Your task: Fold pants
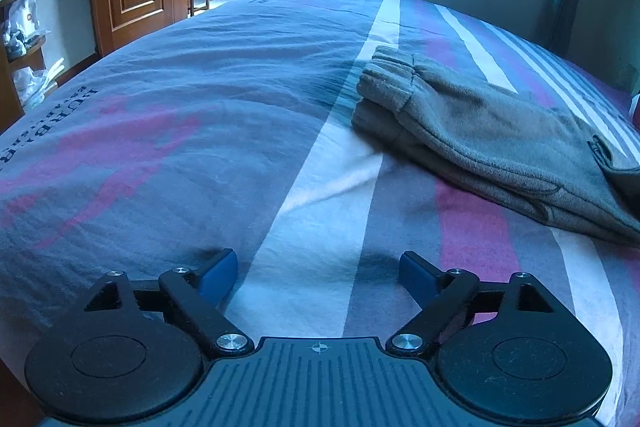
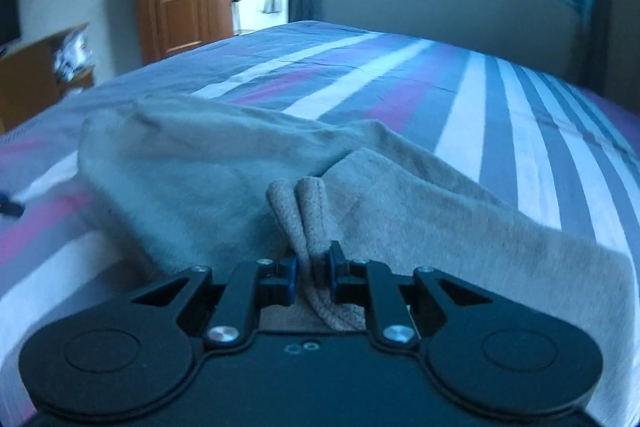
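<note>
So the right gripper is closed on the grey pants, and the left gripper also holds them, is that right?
Not quite. In the left wrist view the left gripper stands open over the striped bedsheet, holding nothing. The right gripper is indeed closed on the grey pants.

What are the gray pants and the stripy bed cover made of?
The gray pants look like soft fleece: the surface is fuzzy and matte, with a gathered, ribbed cuff. The striped bed cover looks like thin woven cotton, though that is less sure: it is flat, dull and finely wrinkled.
</note>
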The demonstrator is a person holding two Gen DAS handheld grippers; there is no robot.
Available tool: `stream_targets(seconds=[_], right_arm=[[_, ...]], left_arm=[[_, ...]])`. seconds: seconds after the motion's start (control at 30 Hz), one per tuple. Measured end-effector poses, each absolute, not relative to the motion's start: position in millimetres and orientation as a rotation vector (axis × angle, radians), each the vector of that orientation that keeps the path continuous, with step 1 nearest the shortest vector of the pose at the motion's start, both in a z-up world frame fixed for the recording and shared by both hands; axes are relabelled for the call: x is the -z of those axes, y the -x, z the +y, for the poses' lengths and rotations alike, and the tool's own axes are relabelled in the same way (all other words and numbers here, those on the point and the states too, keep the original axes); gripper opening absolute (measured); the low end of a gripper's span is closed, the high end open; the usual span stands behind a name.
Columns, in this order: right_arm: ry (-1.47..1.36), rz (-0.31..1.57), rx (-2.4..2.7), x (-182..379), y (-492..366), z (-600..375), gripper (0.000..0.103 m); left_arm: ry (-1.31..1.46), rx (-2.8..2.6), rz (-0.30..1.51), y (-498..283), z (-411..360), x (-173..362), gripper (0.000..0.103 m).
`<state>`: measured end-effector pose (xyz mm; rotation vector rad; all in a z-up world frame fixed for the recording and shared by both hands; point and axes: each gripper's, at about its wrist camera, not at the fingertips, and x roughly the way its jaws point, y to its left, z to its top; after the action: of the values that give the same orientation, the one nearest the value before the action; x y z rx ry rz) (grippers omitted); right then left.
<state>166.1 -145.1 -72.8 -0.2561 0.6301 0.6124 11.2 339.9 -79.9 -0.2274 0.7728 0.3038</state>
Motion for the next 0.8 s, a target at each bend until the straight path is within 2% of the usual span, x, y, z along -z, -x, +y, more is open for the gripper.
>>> stream_targets(seconds=[0.1,0.23,0.33,0.43,0.47,0.5,0.8], right_arm=[[0.284,0.648,-0.628,80.5,-165.3,-138.7,0.016],[0.248,0.664,-0.646,85.8,-160.0,-136.9,0.024],[0.208,0.678,-0.694,89.6,-154.7,-136.1,0.042],[0.18,0.633,-0.726,81.7,-144.4,-140.0,0.042],[0.119,0.61,-0.734,75.6,-143.0,-149.2,0.032],[0.077,0.6,-0.74,71.4,-142.4,-157.6,0.031],[-0.059,0.527,-0.436,55.2,-133.7,-269.7,0.029]], left_arm=[[0.226,-0.304,0.778,-11.7,339.8,79.2,0.087],[0.225,-0.307,0.791,-13.1,339.9,77.6,0.087],[0.223,-0.321,0.798,-14.8,338.6,75.4,0.087],[0.233,-0.336,0.773,-15.9,334.6,66.5,0.087],[0.235,-0.331,0.755,-16.7,331.9,61.8,0.087],[0.236,-0.324,0.739,-18.8,328.3,56.7,0.087],[0.195,-0.195,0.705,-67.0,266.0,32.8,0.087]])
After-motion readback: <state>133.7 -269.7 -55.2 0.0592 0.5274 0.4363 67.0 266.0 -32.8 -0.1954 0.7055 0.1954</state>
